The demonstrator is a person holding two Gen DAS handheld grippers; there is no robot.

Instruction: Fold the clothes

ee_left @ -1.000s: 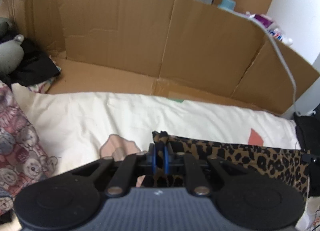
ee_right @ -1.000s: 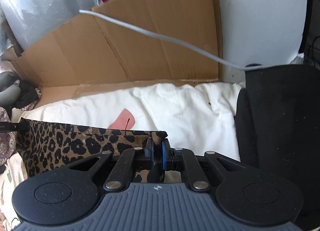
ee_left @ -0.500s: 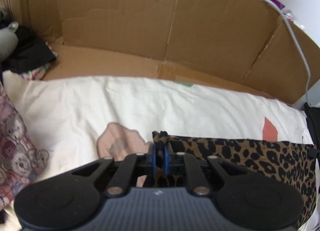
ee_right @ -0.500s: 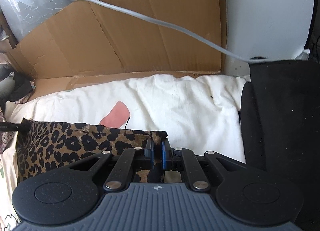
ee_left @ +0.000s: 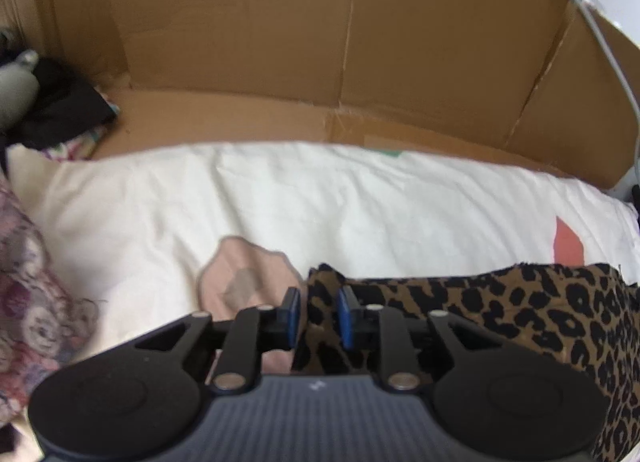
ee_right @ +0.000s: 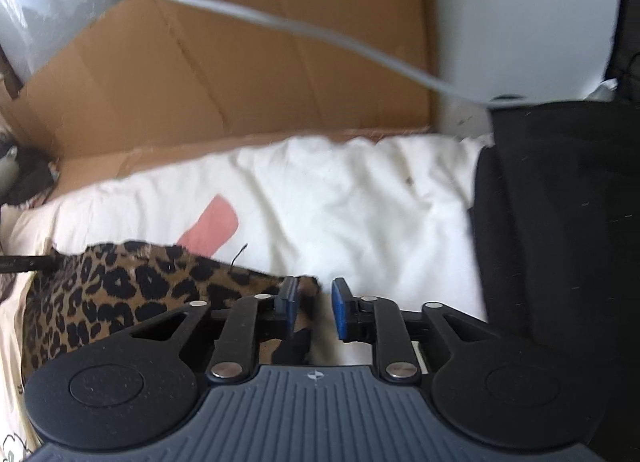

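Now both tongs parted: left tongs (ee_left: 318, 312) straddle corner of leopard-print cloth (ee_left: 520, 314), right tongs (ee_right: 313, 304) at its other corner. Cloth lies on cream bedsheet (ee_left: 320, 198).

Both cameras ride low, each just behind its own hand-held gripper, looking forward along the fingers and slightly down over the bed. The left view sits close above the cream sheet (ee_left: 320, 198) and faces the cardboard wall (ee_left: 280, 30). The right view faces the same cardboard (ee_right: 224, 74) from further right. Both share the leopard-print cloth (ee_left: 520, 310) (ee_right: 120, 294), sheet and grey cable (ee_right: 304, 26).
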